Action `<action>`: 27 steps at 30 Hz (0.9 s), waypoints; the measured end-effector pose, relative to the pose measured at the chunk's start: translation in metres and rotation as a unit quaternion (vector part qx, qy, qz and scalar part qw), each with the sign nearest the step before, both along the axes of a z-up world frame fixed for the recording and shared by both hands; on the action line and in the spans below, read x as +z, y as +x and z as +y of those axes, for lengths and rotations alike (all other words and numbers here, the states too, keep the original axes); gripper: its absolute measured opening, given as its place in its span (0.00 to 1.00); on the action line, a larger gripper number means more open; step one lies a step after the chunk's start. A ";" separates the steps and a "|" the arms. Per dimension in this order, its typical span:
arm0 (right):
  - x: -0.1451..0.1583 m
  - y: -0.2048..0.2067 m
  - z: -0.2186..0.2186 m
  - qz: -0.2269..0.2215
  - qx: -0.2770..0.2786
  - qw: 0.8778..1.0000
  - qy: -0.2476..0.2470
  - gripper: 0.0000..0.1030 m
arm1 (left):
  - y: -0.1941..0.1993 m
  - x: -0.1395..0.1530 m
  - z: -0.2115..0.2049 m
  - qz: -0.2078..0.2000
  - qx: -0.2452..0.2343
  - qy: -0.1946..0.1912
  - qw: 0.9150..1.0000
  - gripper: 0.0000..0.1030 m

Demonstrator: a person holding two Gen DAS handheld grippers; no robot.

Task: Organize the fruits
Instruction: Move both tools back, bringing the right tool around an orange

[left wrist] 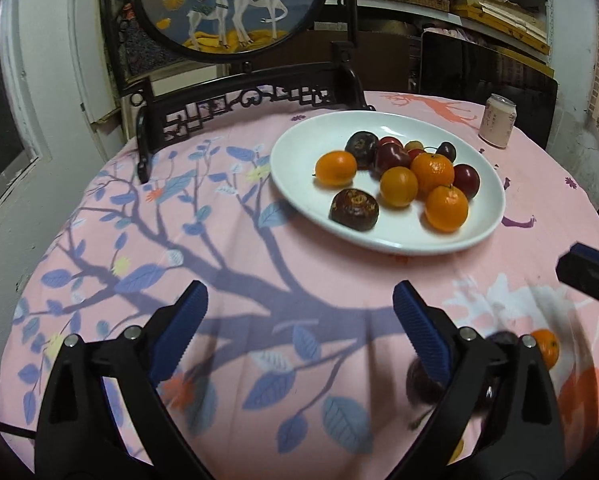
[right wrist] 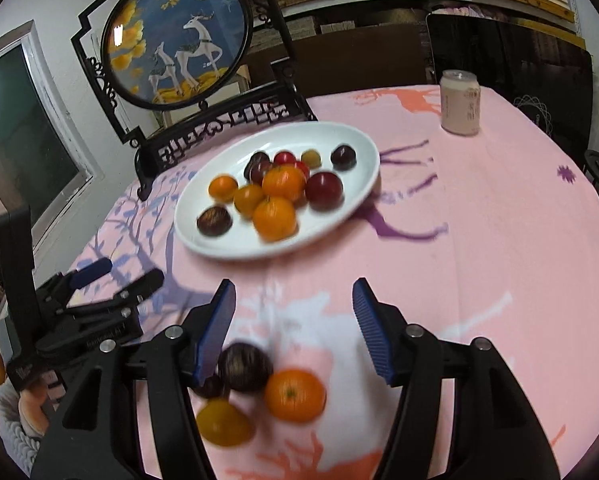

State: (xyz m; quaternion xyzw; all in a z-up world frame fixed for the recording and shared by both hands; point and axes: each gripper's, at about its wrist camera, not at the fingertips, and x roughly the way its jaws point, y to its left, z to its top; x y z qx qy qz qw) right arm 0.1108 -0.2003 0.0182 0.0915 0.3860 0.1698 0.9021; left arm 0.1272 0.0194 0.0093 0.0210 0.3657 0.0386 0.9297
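Observation:
A white oval plate [left wrist: 295, 148] [right wrist: 219, 242] on the pink tablecloth holds several oranges, dark plums and brown passion fruits. My left gripper [left wrist: 299, 288] is open over bare cloth in front of the plate, nothing between its blue pads. My right gripper [right wrist: 294, 284] is open too. Beneath it on the cloth lie an orange [right wrist: 295, 394], a dark passion fruit [right wrist: 245, 366] beside the left pad, a yellow fruit [right wrist: 223, 422] and a small dark fruit [right wrist: 211, 386]. The left wrist view shows that orange [left wrist: 545, 346] at lower right. The left gripper [right wrist: 125, 274] also appears in the right wrist view.
A black-framed round deer screen [left wrist: 227, 4] [right wrist: 175, 44] stands behind the plate. A pale drink can [left wrist: 497, 120] [right wrist: 459, 104] is at the far right of the table. A dark chair back and shelves stand beyond.

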 end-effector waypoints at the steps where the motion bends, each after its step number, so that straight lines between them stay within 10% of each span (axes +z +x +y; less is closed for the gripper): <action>1: 0.000 -0.004 -0.001 -0.001 -0.001 1.000 0.000 0.59 | -0.005 0.000 0.001 0.000 0.004 0.000 1.000 0.94; 27: -0.036 -0.021 -0.008 0.062 -0.015 0.998 -0.027 0.64 | -0.025 -0.001 0.029 0.007 0.053 -0.027 0.998 0.97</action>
